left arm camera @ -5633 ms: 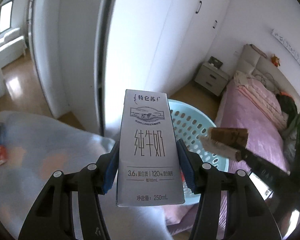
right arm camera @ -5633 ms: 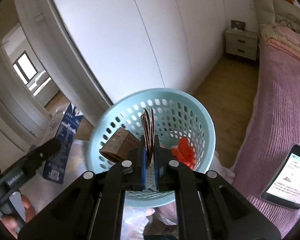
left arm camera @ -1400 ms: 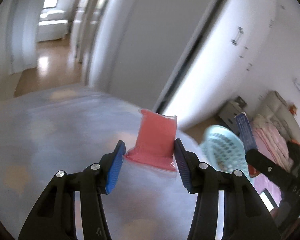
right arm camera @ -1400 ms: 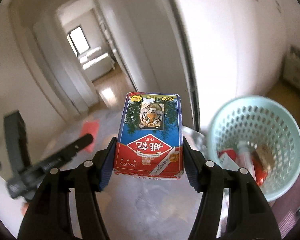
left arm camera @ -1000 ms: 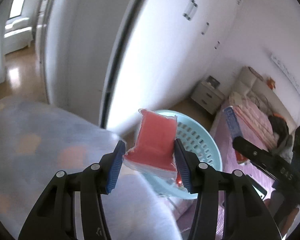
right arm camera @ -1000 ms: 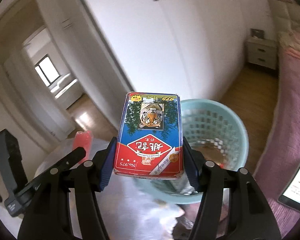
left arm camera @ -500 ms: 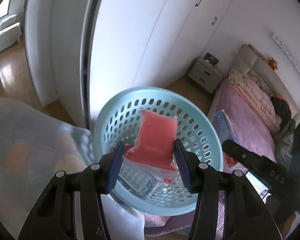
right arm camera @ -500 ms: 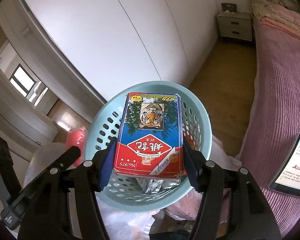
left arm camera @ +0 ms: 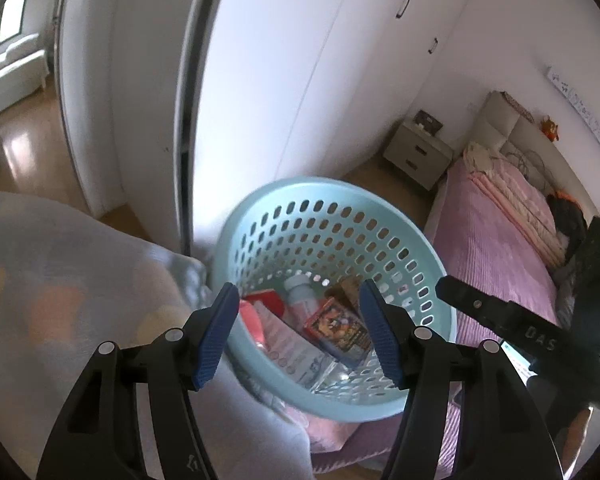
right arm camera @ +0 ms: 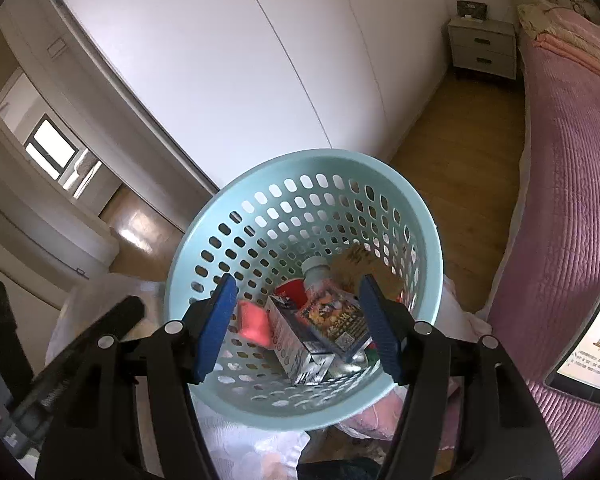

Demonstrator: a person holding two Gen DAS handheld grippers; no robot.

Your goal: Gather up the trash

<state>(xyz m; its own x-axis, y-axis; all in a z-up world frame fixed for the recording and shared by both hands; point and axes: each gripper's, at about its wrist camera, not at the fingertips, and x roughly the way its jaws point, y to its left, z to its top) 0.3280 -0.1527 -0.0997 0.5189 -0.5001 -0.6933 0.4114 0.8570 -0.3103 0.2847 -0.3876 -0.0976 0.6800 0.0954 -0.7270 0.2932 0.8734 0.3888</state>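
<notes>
Hanging over a round, pale-blue plastic basket (left arm camera: 428, 264) are both grippers, each with its jaws spread and nothing between the ribbed blue pads. The left gripper (left arm camera: 300, 330) has just been opening; its pink packet (right arm camera: 254, 322) now lies inside the basket, soft and pillow-shaped, against the near left wall. The right gripper (right arm camera: 298, 322) is likewise released – its glossy card box (right arm camera: 334, 322), printed with a tiger picture, rests tilted on the heap below.

Rows of oval holes pierce the basket's smooth wall, and a thick rolled rim runs round the top. Inside it, besides the packet and the box, lie 1 rectangular milk carton (right arm camera: 296, 350) with a silvery end, a small white bottle (right arm camera: 316, 270) with a round cap, a brown piece of cardboard (right arm camera: 358, 264) and something red (right arm camera: 290, 292) underneath; other scraps are too hidden to name.

Beside the basket on the left spreads a soft, pale cloth with faint orange patches (left arm camera: 60, 280), blurred in the left view. To the right lies a bed with a ribbed pink quilt (right arm camera: 560, 200), and a lit flat screen (right arm camera: 592, 344) sits on its edge. Behind stand tall, smooth white wardrobe doors (right arm camera: 260, 60), a wooden floor (right arm camera: 460, 128) and a small grey 2-drawer nightstand (right arm camera: 482, 46).
</notes>
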